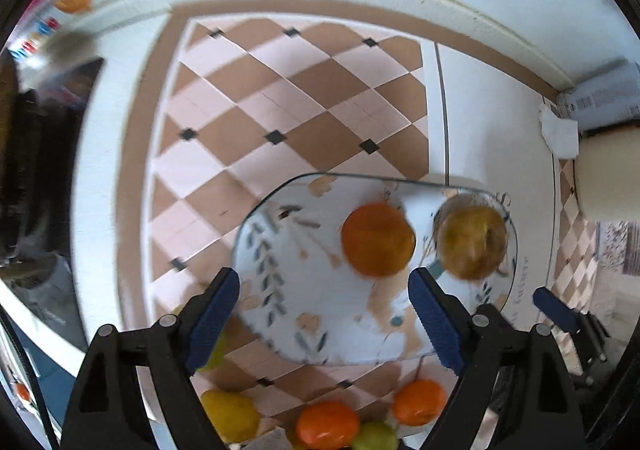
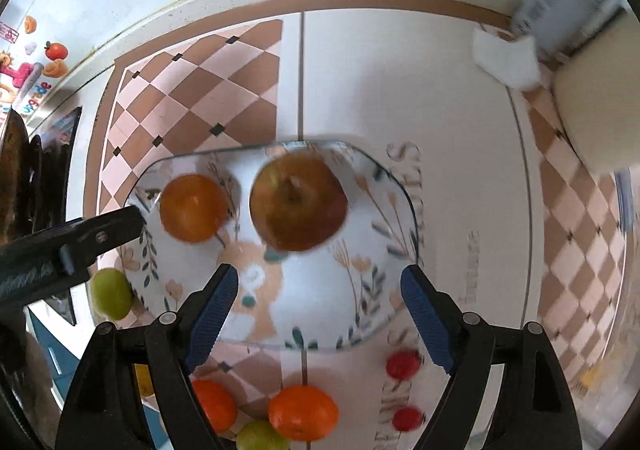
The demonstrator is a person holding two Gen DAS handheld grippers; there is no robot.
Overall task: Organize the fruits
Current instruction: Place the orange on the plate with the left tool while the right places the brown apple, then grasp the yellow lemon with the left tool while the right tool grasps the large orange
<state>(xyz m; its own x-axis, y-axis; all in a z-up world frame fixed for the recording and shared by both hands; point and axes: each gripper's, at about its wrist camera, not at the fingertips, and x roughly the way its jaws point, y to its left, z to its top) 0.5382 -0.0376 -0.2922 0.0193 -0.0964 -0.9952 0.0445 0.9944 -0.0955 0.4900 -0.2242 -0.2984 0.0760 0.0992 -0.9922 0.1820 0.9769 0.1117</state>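
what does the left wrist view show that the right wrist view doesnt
Only the left wrist view: a yellow lemon-like fruit at the bottom edge.

Only the right wrist view: two small red round fruits below the plate, and a green fruit in full.

Both: the floral glass plate holding a round orange and a brownish apple; both grippers are open and empty.

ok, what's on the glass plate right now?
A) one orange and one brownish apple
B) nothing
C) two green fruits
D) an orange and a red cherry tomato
A: on the glass plate an orange sits beside a brownish apple; the green and small red fruits lie off it on the table.
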